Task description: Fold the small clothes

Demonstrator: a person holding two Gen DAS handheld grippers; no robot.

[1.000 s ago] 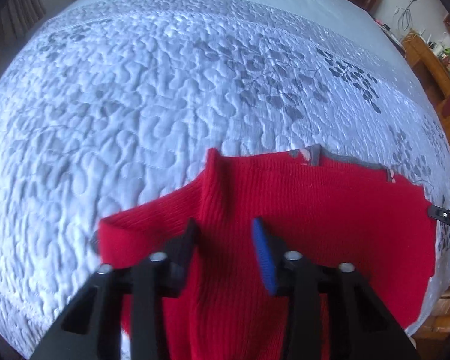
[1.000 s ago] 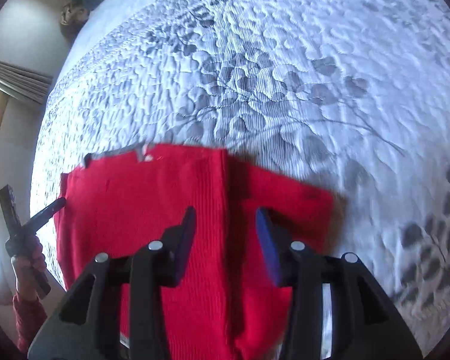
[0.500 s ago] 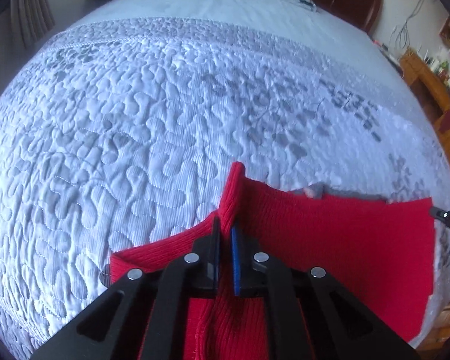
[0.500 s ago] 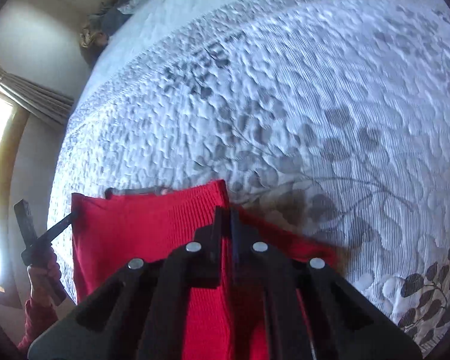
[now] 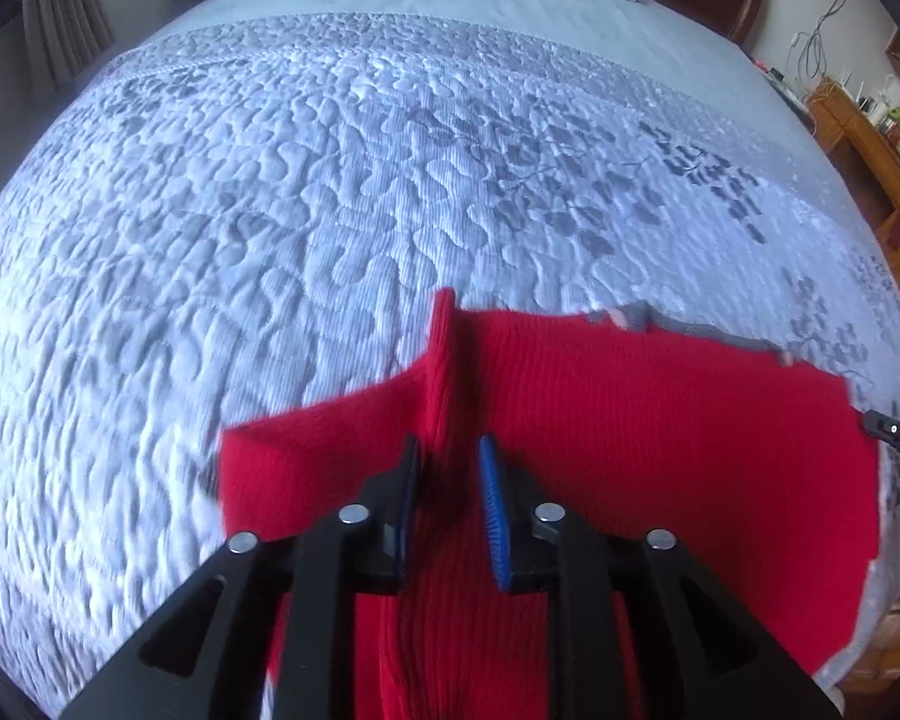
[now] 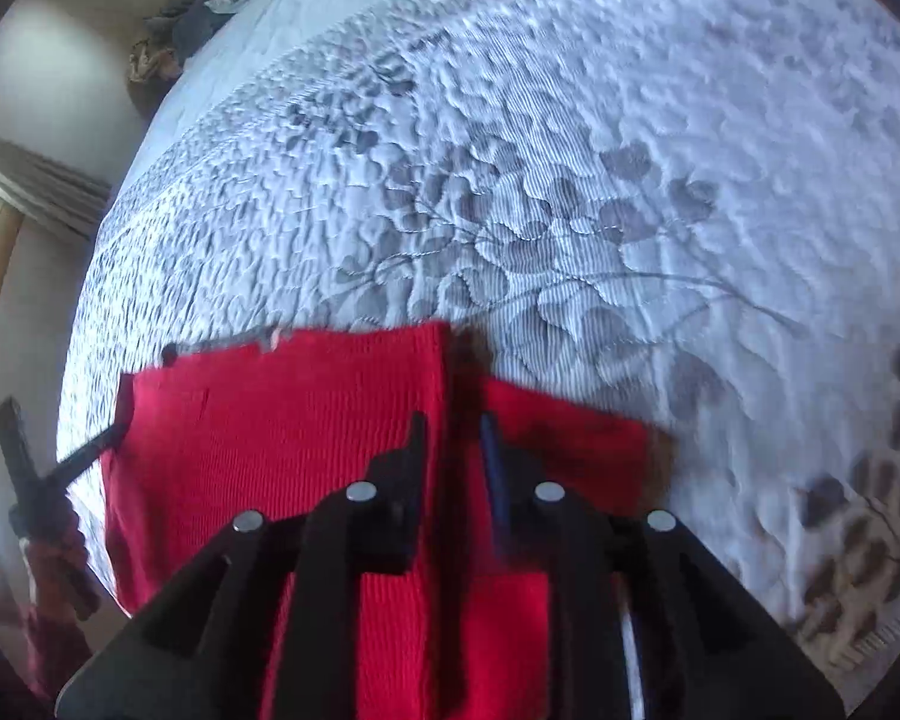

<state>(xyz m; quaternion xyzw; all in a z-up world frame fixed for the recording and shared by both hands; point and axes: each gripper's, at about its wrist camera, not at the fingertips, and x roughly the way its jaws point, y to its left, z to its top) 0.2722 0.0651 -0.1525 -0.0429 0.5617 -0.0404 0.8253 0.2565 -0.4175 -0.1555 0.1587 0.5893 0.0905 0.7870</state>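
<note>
Left wrist view has your left gripper (image 5: 450,468) low at six o'clock, its jaws opening around a raised ridge of the red knit garment (image 5: 660,438), the ridge standing between the pads with a gap showing beside the blue pad, so it reads as let go rather than pinched. The garment lies on the quilted bedspread (image 5: 330,210), spreading from the centre out to four o'clock, a grey trimmed edge at its far side near one o'clock. Over in the right wrist view your right gripper (image 6: 453,456) is opening too, straddling another raised fold of the same garment, with the cloth running from nine o'clock across to four. You look to be in the sleeve-folding step, each side flap just drawn up. Next you'll want a firm bite on each ridge, then carry both flaps inward together over the body and lay them flat without dragging the whole piece.
</note>
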